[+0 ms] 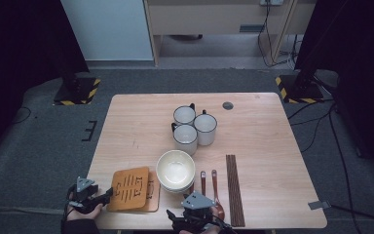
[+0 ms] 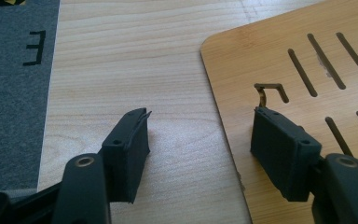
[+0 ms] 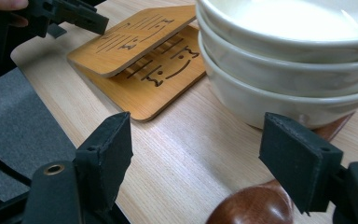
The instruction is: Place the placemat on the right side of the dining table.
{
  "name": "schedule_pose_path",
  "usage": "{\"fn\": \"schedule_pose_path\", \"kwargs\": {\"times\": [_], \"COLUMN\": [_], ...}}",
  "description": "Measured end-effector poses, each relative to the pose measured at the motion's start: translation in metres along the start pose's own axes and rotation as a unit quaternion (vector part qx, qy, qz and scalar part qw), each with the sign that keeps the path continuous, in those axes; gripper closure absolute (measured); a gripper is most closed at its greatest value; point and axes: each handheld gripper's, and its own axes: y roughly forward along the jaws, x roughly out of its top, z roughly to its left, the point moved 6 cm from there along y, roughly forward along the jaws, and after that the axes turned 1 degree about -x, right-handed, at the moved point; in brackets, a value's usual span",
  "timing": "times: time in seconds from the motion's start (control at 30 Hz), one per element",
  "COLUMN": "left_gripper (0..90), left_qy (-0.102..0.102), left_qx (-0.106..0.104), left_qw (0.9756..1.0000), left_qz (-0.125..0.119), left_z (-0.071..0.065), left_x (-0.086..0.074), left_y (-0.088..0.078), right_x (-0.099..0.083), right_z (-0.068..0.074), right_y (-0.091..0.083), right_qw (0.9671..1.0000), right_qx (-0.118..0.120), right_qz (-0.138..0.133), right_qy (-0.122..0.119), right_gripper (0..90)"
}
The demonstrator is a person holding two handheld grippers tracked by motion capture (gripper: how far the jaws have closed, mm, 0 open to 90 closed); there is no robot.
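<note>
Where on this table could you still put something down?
The left half of the table, between its left edge and the mugs, is bare, as is the right side past the chopsticks. The near middle is crowded: wooden trivets, stacked bowls, spoons.

Three mugs [image 1: 195,127] are standing clustered far beyond both tools, mid-surface. Chopsticks [image 1: 234,189] are lying in a straight bundle just right of the right tool. A round grommet [image 1: 228,105] is sitting in the surface [image 1: 136,122] near its far edge. Two hazard-striped stand bases [image 1: 78,91] are resting on the grey floor [image 1: 39,151] beyond.
</note>
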Motion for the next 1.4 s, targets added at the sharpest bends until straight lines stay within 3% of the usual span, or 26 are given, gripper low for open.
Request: {"fn": "schedule_pose_path", "kwargs": {"times": [0.63,1.4], "left_gripper": [36.0,36.1], "left_qy": [-0.001,0.001], "left_qx": [-0.001,-0.002], "left_qw": [1.0,1.0], "left_qz": [-0.001,-0.001], "left_z": [0.0,0.0], "left_x": [0.0,0.0], "left_y": [0.0,0.0], "right_x": [0.005,0.02], "right_z": [0.019,0.043], "right_y": [0.019,0.046], "right_qw": [0.9999,0.9995], "right_qx": [0.01,0.025], "right_qz": [0.002,0.0], "right_qy": [0.006,-0.018], "right_gripper": [29.6,33.2]}}
